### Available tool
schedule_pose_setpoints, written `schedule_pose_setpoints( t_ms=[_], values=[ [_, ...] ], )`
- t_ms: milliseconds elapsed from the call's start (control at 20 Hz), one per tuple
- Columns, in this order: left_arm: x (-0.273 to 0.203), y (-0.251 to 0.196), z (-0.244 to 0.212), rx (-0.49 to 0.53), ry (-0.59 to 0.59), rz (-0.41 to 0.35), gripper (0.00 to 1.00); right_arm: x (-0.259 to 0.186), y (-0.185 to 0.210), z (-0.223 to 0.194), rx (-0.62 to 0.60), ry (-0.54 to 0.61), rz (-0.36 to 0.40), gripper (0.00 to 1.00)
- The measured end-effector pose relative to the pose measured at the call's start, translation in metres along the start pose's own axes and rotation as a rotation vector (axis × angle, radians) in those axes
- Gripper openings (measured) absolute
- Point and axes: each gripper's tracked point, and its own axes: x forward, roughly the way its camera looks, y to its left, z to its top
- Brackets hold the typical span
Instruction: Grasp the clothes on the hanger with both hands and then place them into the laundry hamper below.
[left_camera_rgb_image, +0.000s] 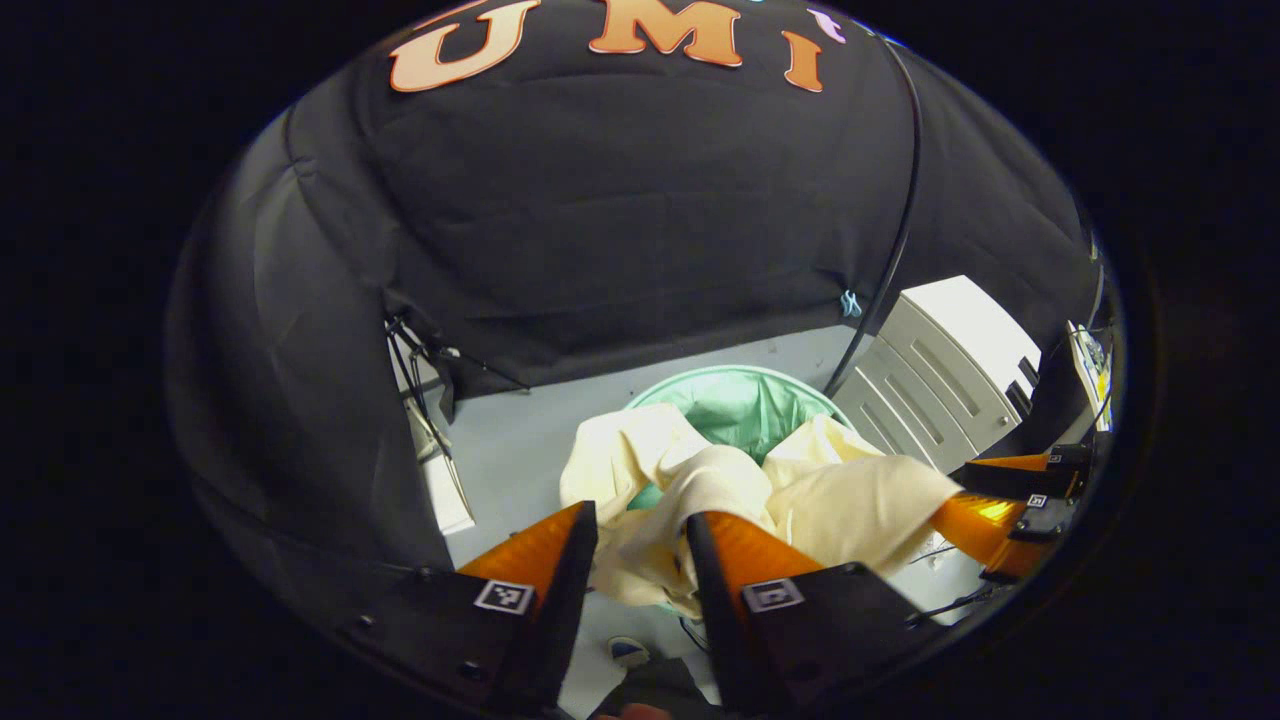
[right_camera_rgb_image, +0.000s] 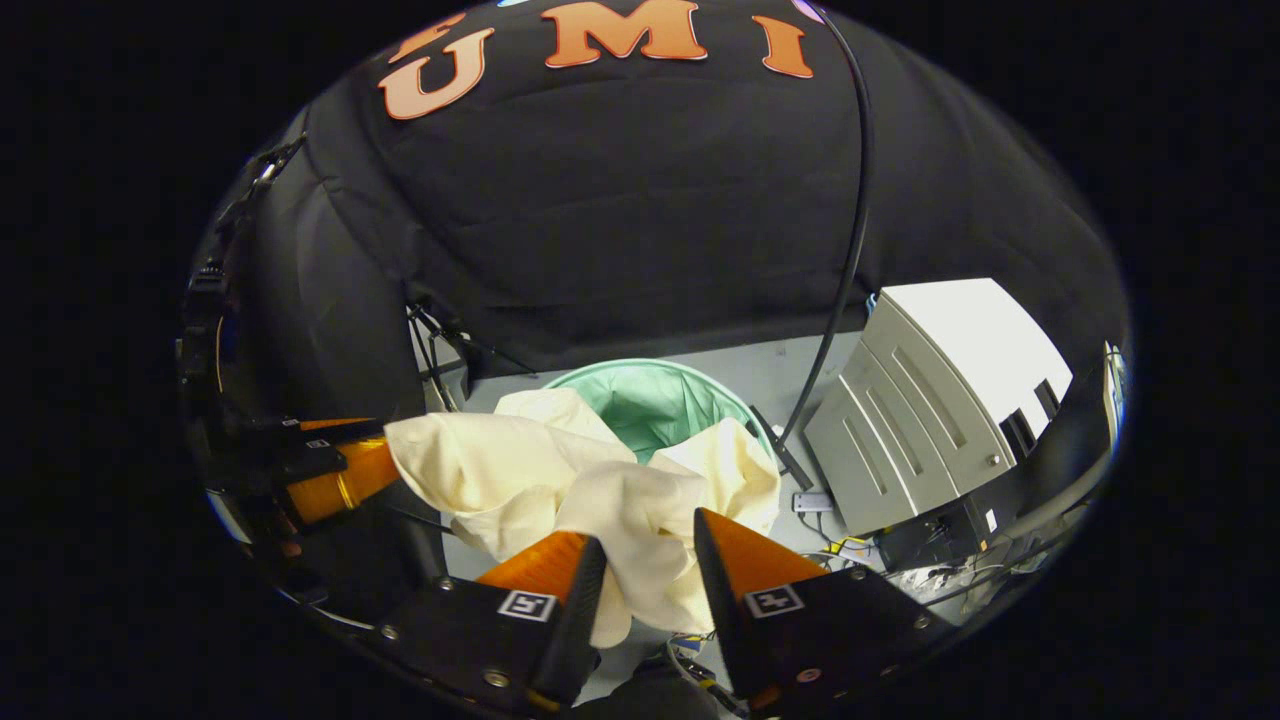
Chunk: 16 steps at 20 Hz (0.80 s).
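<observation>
the cream garment (left_camera_rgb_image: 690, 500) hangs bunched between the two grippers, right over the mouth of the green-lined laundry hamper (left_camera_rgb_image: 740, 400) on the pale floor (left_camera_rgb_image: 520, 440). in the left gripper view the left gripper (left_camera_rgb_image: 640, 540) has its orange fingers (left_camera_rgb_image: 545, 550) set a little apart with a fold of the cloth pinched between them, and the right gripper (left_camera_rgb_image: 990, 500) clamps the far edge of the fabric. in the right gripper view the right gripper's fingers (right_camera_rgb_image: 745, 555) likewise close on the cloth, and the left gripper (right_camera_rgb_image: 335, 480) grips the other end. a white cabinet (right_camera_rgb_image: 950, 400) stands just beside the hamper.
</observation>
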Motion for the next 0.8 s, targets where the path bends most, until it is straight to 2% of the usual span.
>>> schedule_pose_setpoints(
  t_ms=[50, 100, 150, 350, 800],
  values=[
    [0.001, 0.004, -0.003, -0.009, 0.014, 0.011, 0.76, 0.003, -0.001, -0.005, 0.016, 0.016, -0.003, 0.7],
    [0.002, 0.007, -0.006, -0.02, 0.018, 0.013, 0.88, 0.005, -0.004, -0.01, 0.031, 0.029, -0.01, 0.72],
    [0.002, 0.008, -0.009, -0.032, 0.022, 0.015, 1.0, 0.004, -0.008, -0.015, 0.045, 0.04, -0.018, 0.92],
    [-0.004, 0.012, -0.012, -0.046, 0.009, 0.013, 0.99, 0.001, -0.015, -0.022, 0.062, 0.055, -0.023, 0.94],
    [-0.036, 0.006, 0.012, -0.04, -0.1, -0.018, 0.99, -0.023, -0.004, -0.013, 0.043, 0.002, -0.022, 0.94]
  ],
)
